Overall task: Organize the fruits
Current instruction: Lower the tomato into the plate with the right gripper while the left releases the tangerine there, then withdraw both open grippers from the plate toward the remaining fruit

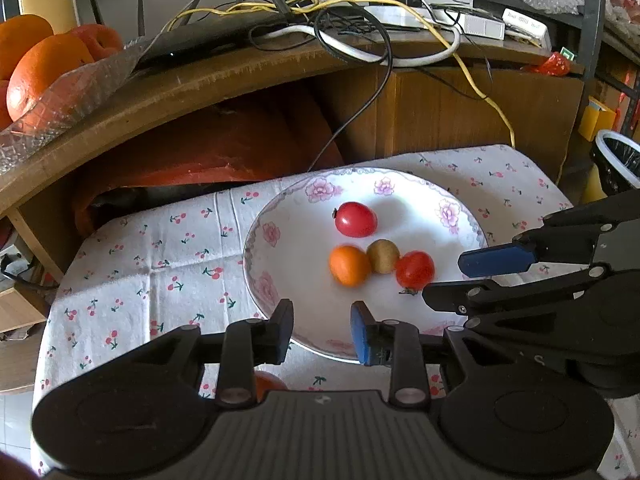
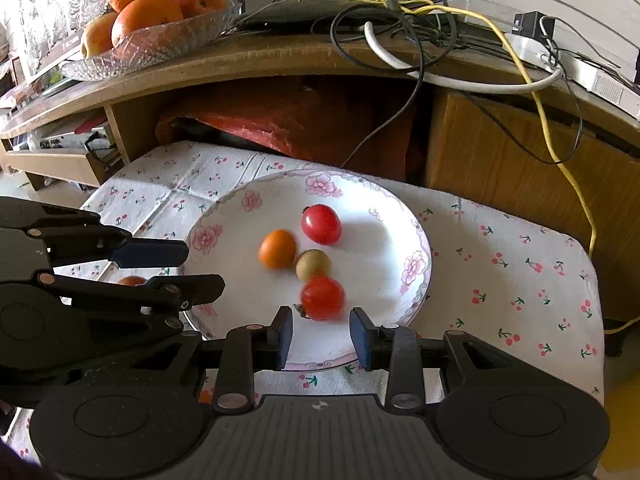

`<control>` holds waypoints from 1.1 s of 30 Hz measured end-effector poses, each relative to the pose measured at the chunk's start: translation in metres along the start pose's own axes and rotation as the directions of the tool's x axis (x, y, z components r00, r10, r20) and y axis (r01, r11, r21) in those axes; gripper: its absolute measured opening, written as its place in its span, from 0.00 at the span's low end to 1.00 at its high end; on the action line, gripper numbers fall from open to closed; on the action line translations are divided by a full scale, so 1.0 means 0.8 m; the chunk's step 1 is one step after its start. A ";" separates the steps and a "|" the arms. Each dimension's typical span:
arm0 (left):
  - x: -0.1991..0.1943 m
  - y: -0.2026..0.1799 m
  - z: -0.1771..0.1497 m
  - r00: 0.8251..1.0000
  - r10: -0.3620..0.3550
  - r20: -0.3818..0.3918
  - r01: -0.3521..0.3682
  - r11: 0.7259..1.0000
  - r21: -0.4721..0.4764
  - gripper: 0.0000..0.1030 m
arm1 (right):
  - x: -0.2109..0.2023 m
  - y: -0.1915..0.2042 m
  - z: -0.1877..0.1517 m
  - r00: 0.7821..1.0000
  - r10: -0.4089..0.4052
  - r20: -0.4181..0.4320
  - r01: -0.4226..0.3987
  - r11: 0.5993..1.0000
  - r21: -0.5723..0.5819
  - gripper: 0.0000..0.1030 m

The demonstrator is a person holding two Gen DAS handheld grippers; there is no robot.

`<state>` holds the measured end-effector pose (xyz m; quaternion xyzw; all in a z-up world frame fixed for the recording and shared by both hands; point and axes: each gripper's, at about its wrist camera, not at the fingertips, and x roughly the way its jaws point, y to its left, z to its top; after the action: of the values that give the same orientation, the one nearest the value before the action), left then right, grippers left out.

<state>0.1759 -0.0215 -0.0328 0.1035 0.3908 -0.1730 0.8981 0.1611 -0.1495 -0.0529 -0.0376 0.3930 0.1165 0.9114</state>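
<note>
1. We see a wooden desk (image 2: 280,60) behind everything, strewn with cables (image 2: 400,12), and on its left end a glass bowl (image 2: 160,46) heaped with oranges and an apple.
2. Below it lies the cherry-print tablecloth (image 1: 152,264), covering a low surface in front of the desk.
3. On the cloth rests our floral-rimmed white plate (image 2: 248,204), holding all four small fruits near its middle.
4. Our left gripper (image 1: 322,330) hovers over the plate's near rim, its fingers parted with nothing between them.
5. Our right gripper (image 2: 320,334) hangs over the plate's near edge too, fingers likewise spread and empty; in the left wrist view it enters from the right (image 1: 444,276), its blue pad above the plate's right rim.
6. The far red tomato (image 1: 355,219) sits apart from the others, toward the back of the plate.
7. The near red tomato (image 2: 322,297) lies just ahead of the right gripper's gap, touching the brownish-green fruit.
8. The orange fruit (image 1: 349,265) sits just beside the brownish-green fruit (image 1: 383,256); we cannot tell whether they touch.
9. Another reddish-orange fruit (image 1: 268,384) peeks out on the cloth, largely hidden under the left gripper.
</note>
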 end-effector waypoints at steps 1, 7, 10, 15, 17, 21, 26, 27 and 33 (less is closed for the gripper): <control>-0.001 0.000 0.001 1.000 -0.001 0.003 0.001 1.000 -0.001 0.39 | -0.002 0.000 0.000 1.000 0.000 0.003 0.000 1.000 0.000 0.28; -0.013 0.002 -0.002 1.000 -0.003 0.020 0.003 1.000 0.006 0.43 | -0.017 0.005 -0.003 1.000 0.010 0.012 -0.010 1.000 -0.007 0.29; -0.022 0.004 -0.006 1.000 -0.004 0.024 0.004 1.000 0.015 0.44 | -0.027 0.013 -0.006 1.000 0.025 0.015 -0.024 1.000 -0.018 0.29; -0.037 0.009 -0.014 1.000 -0.011 0.028 0.011 1.000 0.019 0.44 | -0.035 0.024 -0.014 0.999 0.050 0.000 -0.050 0.998 -0.039 0.30; -0.043 0.013 -0.019 1.000 -0.016 0.025 0.016 1.000 0.014 0.44 | -0.037 0.029 -0.018 0.998 0.059 -0.010 -0.059 0.997 -0.053 0.30; -0.055 0.018 -0.030 0.999 -0.020 0.025 0.019 1.000 0.018 0.44 | -0.044 0.035 -0.027 0.996 0.085 -0.031 -0.087 0.993 -0.077 0.32; -0.066 0.031 -0.049 1.000 -0.031 0.001 0.031 0.999 0.013 0.44 | -0.046 0.044 -0.041 0.990 0.122 -0.066 -0.129 0.984 -0.120 0.36; -0.067 0.033 -0.053 1.000 -0.031 -0.006 0.031 0.999 0.016 0.44 | -0.044 0.046 -0.042 0.989 0.128 -0.076 -0.137 0.982 -0.130 0.36; -0.072 0.035 -0.069 0.998 -0.053 -0.023 0.054 0.998 0.045 0.44 | -0.034 0.061 -0.049 0.982 0.155 -0.109 -0.173 0.967 -0.185 0.37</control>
<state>0.1132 0.0349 -0.0260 0.1155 0.3990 -0.2046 0.8863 0.1032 -0.1133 -0.0591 -0.0988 0.4238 0.2275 0.8711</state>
